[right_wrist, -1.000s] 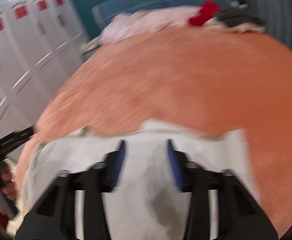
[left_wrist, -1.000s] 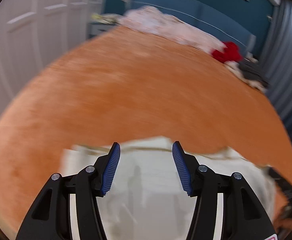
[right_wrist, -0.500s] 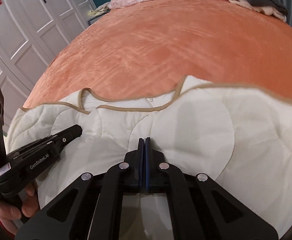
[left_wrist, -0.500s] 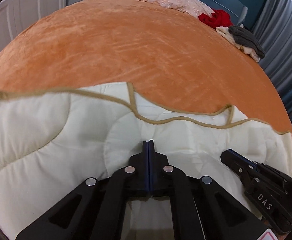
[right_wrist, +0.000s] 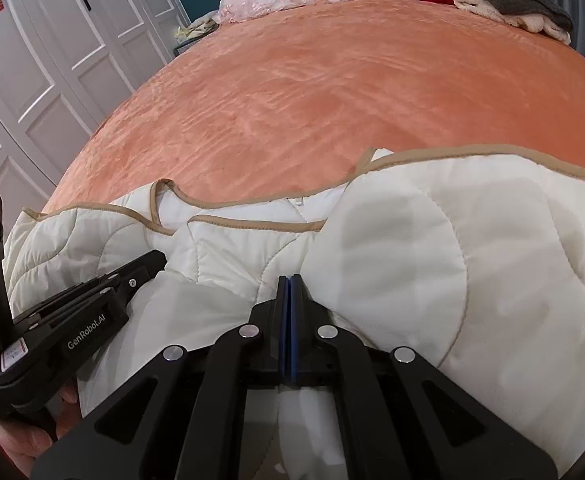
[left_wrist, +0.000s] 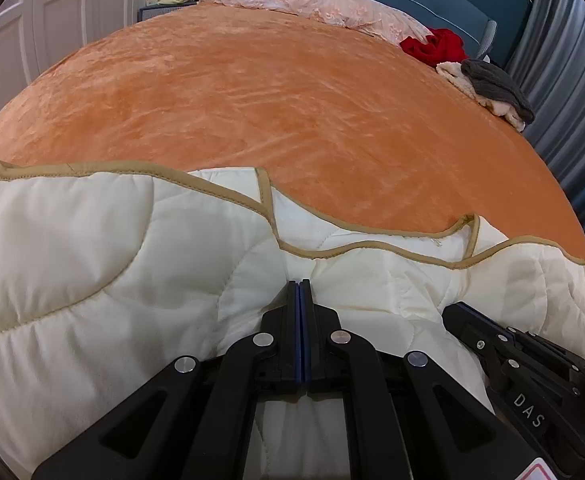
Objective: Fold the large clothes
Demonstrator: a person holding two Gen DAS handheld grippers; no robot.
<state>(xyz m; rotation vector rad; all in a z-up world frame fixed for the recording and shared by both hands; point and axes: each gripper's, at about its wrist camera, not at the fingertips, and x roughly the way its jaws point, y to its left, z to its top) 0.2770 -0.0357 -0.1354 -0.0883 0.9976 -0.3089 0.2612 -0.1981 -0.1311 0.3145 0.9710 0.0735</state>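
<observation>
In the left wrist view, my left hand-held gripper (left_wrist: 300,286) is clenched on a fold of the cream quilted garment (left_wrist: 92,264), which fills the lower frame on the orange bed (left_wrist: 252,100); the right hand-held gripper (left_wrist: 450,312) shows at lower right. In the right wrist view, my right hand-held gripper (right_wrist: 290,282) is clamped on the same garment (right_wrist: 452,260) at bottom centre, the left one (right_wrist: 156,258) at lower left.
</observation>
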